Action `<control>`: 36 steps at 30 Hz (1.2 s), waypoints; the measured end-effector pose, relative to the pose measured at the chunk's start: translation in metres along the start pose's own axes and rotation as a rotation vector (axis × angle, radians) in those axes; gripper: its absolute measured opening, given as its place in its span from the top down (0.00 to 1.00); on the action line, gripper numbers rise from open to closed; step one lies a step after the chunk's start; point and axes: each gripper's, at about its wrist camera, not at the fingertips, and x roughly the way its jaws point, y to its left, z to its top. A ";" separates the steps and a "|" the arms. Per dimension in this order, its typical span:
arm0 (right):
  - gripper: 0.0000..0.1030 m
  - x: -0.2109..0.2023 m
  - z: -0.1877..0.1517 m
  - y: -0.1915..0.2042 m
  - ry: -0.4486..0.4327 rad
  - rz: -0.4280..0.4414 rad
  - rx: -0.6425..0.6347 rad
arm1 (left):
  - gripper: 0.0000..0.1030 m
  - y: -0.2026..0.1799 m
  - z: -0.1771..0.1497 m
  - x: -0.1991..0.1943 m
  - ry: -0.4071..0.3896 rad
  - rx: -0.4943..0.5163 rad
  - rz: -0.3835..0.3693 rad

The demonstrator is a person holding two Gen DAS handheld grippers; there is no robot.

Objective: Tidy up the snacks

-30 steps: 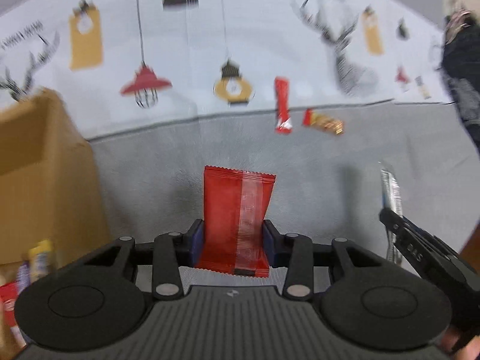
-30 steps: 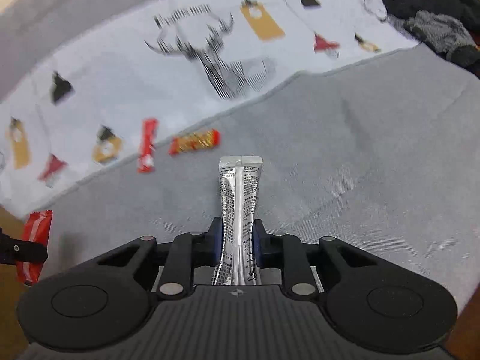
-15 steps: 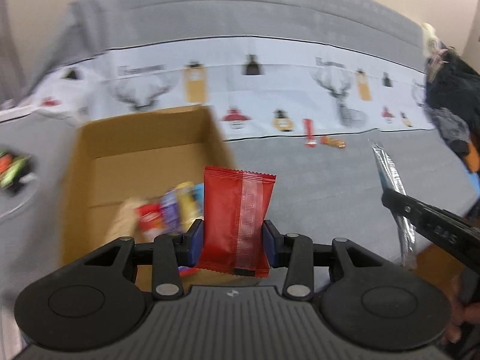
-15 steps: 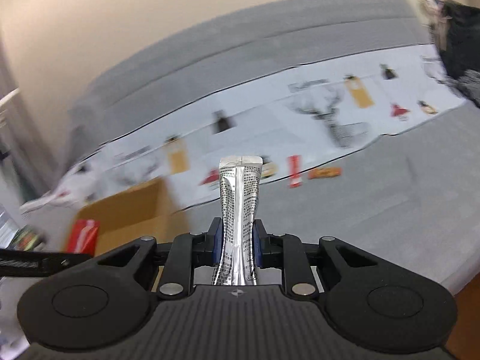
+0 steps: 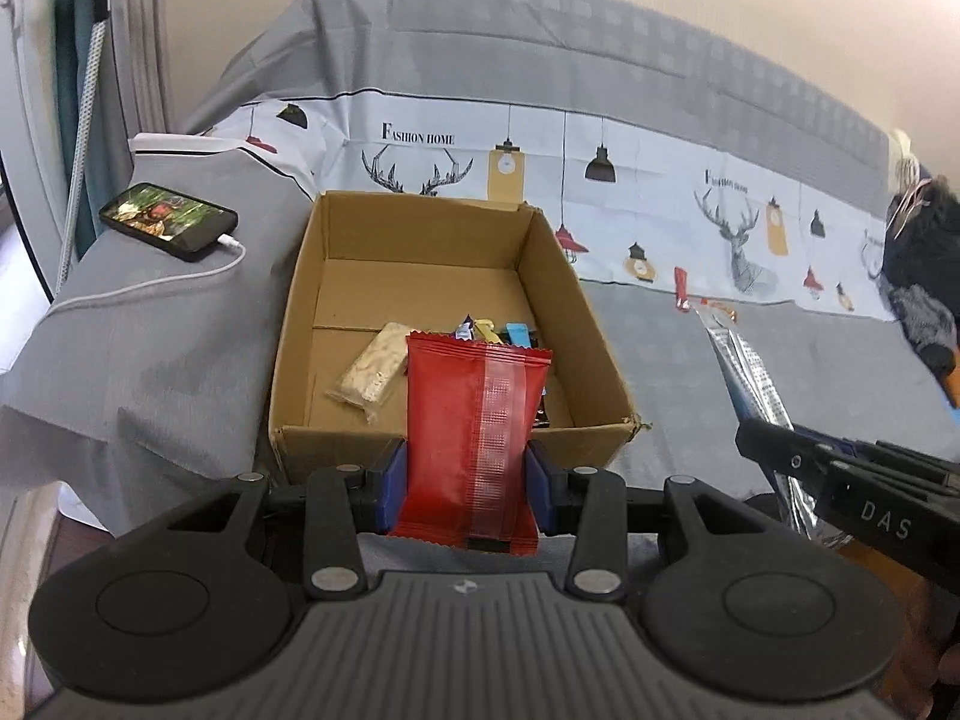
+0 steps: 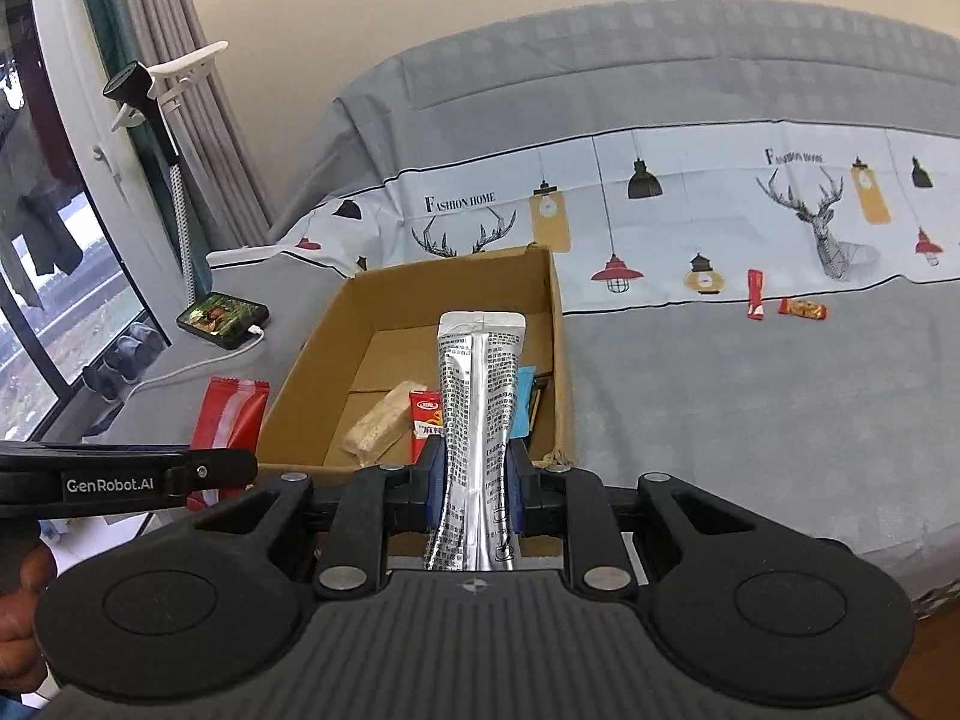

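My left gripper [image 5: 462, 483] is shut on a red snack packet [image 5: 474, 420], held upright just before the near wall of an open cardboard box [image 5: 588, 324]. The box holds a pale bar [image 5: 372, 372] and several coloured snacks. My right gripper [image 6: 477, 483] is shut on a silver snack packet [image 6: 480, 396], also held before the box [image 6: 558, 324]. The silver packet [image 5: 747, 372] and the right gripper show at the right of the left wrist view. The red packet [image 6: 231, 417] shows at the left of the right wrist view.
A red bar [image 6: 755, 294] and an orange bar [image 6: 803, 309] lie on the grey bed to the right of the box. A phone [image 5: 168, 221] with a white cable lies left of the box. Dark clothes [image 5: 924, 264] lie at the far right.
Both grippers have swung left from the loose bars toward the cardboard box, each keeping its packet. The box now lies straight ahead of both.
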 end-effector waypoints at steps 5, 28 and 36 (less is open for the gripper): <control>0.79 -0.007 -0.005 0.004 -0.007 -0.025 -0.006 | 0.56 0.004 -0.006 -0.006 -0.003 -0.013 -0.026; 0.79 -0.002 -0.006 0.010 0.010 -0.037 -0.024 | 0.56 0.010 -0.008 0.001 0.006 -0.031 -0.032; 0.79 0.003 -0.006 0.013 0.023 -0.042 -0.027 | 0.56 0.013 -0.009 0.006 0.014 -0.034 -0.035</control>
